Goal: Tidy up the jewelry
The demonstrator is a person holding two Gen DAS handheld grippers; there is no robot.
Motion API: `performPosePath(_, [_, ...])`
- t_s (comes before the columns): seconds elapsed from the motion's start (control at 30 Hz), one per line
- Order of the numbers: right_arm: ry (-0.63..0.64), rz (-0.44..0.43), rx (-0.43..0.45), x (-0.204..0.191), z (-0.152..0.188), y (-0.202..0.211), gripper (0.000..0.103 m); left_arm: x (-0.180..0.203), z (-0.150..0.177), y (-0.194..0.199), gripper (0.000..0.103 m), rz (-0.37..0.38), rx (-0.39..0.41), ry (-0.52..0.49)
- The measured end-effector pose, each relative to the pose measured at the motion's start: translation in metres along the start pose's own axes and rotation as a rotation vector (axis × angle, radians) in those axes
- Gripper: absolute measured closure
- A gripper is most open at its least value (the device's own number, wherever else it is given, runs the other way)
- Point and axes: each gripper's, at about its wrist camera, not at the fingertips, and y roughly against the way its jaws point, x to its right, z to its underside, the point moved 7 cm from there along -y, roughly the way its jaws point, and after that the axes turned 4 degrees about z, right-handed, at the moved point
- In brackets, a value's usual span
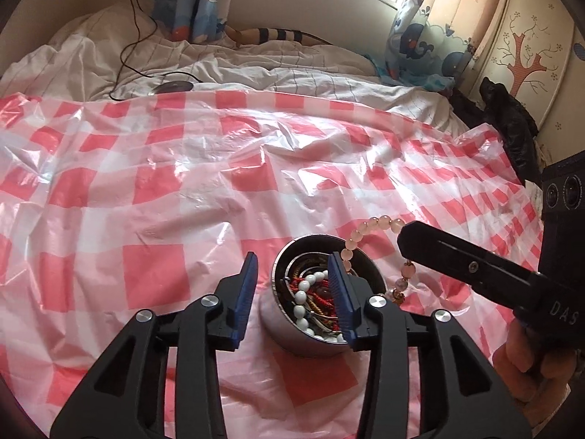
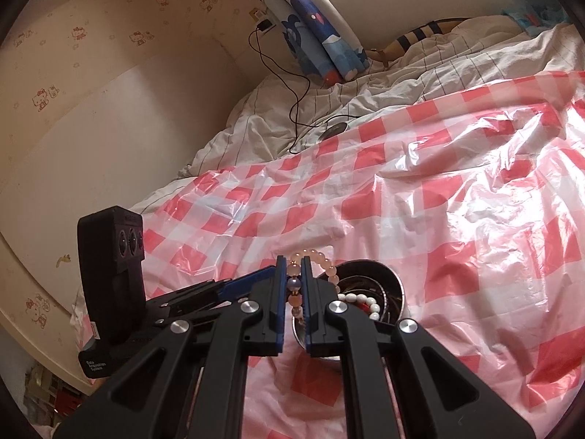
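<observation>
Left wrist view: left gripper (image 1: 292, 285) spread, nothing pinched, straddling one round metal bowl (image 1: 369, 281) of tangled bracelets on crinkled checked plastic sheet (image 1: 146, 183).
Right wrist view: right gripper (image 2: 294, 285) pinching one pink bead bracelet (image 2: 321, 258) just above bowl rim.

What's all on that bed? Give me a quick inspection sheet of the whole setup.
Surface: pink-and-white checked plastic sheet, crinkled, spread over a bed.
Job's things: metal bowl holding a white bead string, red cords and bangles; pink bead bracelet lifted beside the bowl.
Clutter: nothing seen on the sheet.
Grippers: left gripper open, jaws astride the bowl's near rim; right gripper shut on the pink bead bracelet.
Cables: black cable trailing from a wall socket across the white bedding.
Surroundings: whale-print curtains, window, decorated wardrobe.
</observation>
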Motion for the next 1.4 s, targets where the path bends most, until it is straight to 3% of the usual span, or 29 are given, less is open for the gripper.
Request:
performPosePath(0.03, [0.002, 0.002, -0.022, 0.0, 0.002, -0.005, 0.094, -0.002, -0.001, 0.002, 0.058, -0.022, 0.008, -0.002])
performPosePath(0.07, [0.024, 0.058, -0.055, 0.003, 0.006, -0.011, 0.093, -0.004, -0.002, 0.004, 0.052, -0.052, 0.017, -0.006])
performPosePath(0.1, [0.051, 0.134, -0.071, 0.009, 0.009, -0.016, 0.088, -0.006, -0.004, 0.007, 0.048, -0.09, 0.029, -0.015])
performPosePath(0.13, [0.074, 0.19, -0.074, 0.013, 0.012, -0.017, 0.075, -0.006, -0.005, 0.009, 0.047, -0.112, 0.036, -0.026])
performPosePath(0.2, [0.111, 0.261, -0.071, 0.019, 0.015, -0.018, 0.074, -0.005, -0.005, 0.011, 0.044, -0.135, 0.04, -0.048])
performPosePath(0.7, [0.107, 0.275, -0.069, 0.026, 0.018, -0.017, 0.074, 0.008, -0.006, 0.019, 0.039, -0.202, 0.073, -0.143])
performPosePath(1.4, [0.084, 0.326, -0.06, 0.038, 0.02, -0.016, 0.063, 0.019, -0.016, 0.041, 0.024, -0.281, 0.187, -0.222])
